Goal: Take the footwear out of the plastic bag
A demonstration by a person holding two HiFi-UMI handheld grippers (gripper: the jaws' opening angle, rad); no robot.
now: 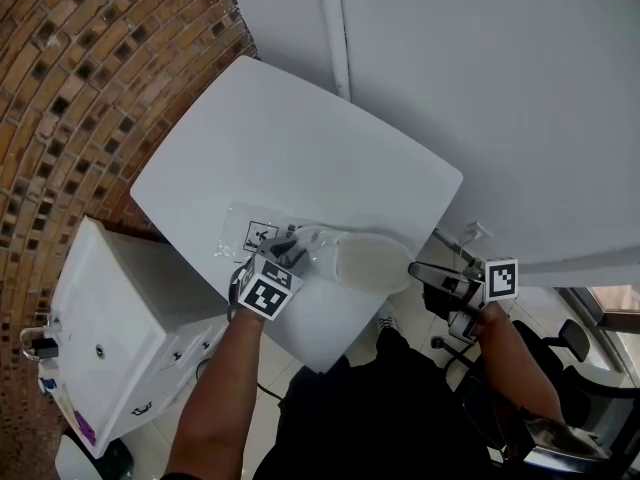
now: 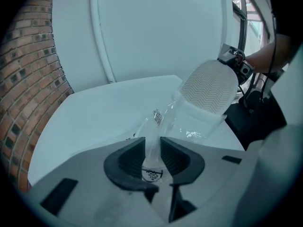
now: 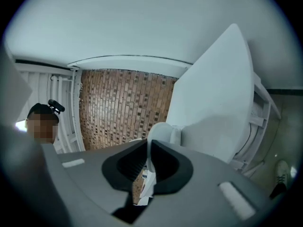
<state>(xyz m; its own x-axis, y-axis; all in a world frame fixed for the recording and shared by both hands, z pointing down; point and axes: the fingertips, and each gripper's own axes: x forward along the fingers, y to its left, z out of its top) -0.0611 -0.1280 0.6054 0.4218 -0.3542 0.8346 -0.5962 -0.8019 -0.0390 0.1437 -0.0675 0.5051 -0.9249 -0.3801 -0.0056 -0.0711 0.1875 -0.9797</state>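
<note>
1 white cabinet (image 1: 120, 328) stands beside the table (image 1: 300, 138); plastic bag (image 1: 250, 236) half-covers the slipper (image 1: 370, 260).

Probably an office: white table (image 1: 300, 138), swivel chair (image 1: 575, 340), brick wall (image 1: 90, 68).

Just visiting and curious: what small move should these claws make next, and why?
Probably pull the right claw away from the left claw. It pinches the white slipper, whose ribbed sole already sticks partly out of the plastic bag, while the left claw clamps the bag's film.
</note>
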